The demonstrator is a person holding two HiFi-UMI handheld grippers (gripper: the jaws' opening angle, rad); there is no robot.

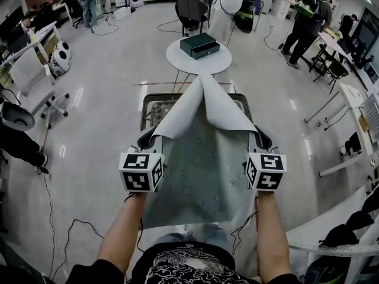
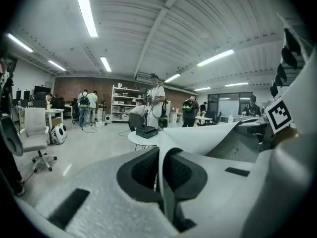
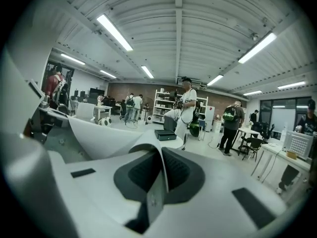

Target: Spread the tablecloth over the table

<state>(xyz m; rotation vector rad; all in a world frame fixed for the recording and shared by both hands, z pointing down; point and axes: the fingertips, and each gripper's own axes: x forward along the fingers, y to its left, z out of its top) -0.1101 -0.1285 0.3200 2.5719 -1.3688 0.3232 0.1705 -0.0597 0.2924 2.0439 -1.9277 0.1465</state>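
Note:
A pale grey tablecloth (image 1: 204, 158) with a faint dotted print hangs between my two grippers, its far part folded back so the plain white underside (image 1: 204, 108) shows. My left gripper (image 1: 149, 136) is shut on the cloth's left corner (image 2: 161, 170), the fabric pinched between its dark pads. My right gripper (image 1: 259, 136) is shut on the right corner (image 3: 159, 175) in the same way. Under and beyond the cloth stands a small rectangular table (image 1: 155, 99) with a patterned top, mostly covered.
A round white table (image 1: 177, 61) with a dark green box (image 1: 199, 45) stands just beyond. Several people (image 1: 305, 19) work at the far side. An office chair (image 1: 29, 81) and robot toys (image 1: 61, 58) are at the left, white tables (image 1: 349, 96) at the right, cables (image 1: 71, 229) on the floor.

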